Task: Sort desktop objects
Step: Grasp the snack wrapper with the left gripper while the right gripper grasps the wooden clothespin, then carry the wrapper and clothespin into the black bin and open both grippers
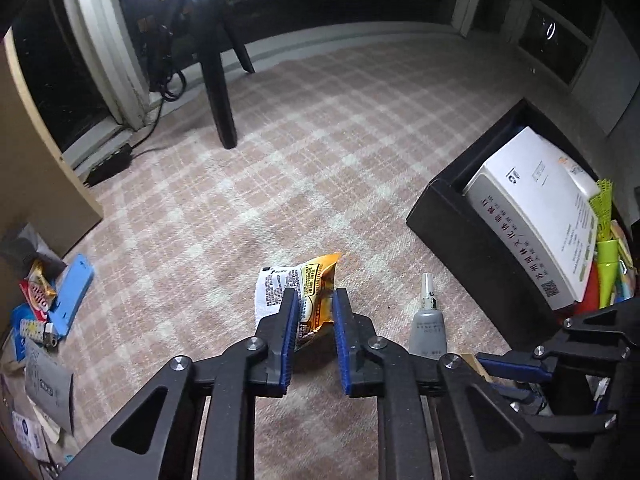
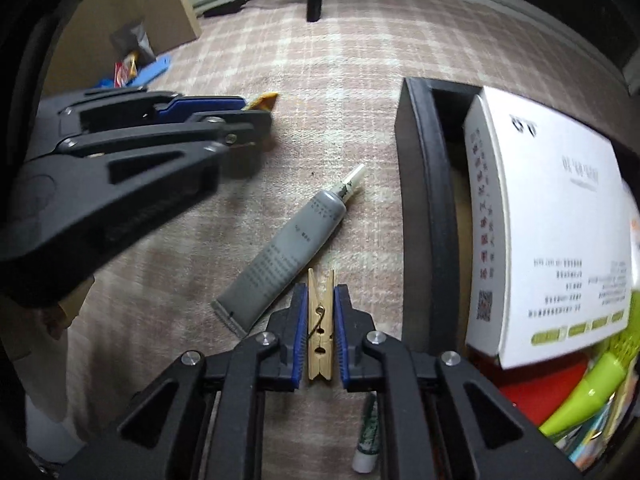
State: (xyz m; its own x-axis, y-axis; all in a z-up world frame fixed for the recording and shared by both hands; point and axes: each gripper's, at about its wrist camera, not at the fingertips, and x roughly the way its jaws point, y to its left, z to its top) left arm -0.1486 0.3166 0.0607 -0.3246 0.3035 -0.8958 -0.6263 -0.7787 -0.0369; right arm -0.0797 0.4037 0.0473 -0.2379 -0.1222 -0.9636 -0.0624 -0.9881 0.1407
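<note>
Now left tool [image 1: 314, 300] grips snack packet [image 1: 298, 286]; right tool [image 2: 320, 296] grips clothespin [image 2: 320, 320].

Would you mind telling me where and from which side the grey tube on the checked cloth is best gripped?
Grip the grey tube across its round mid-body, coming from above with the fingers either side of its long axis. It lies flat and slanted, nozzle toward the black box; the crimped tail is too flat, and the wooden clothespin crowds that end.
</note>
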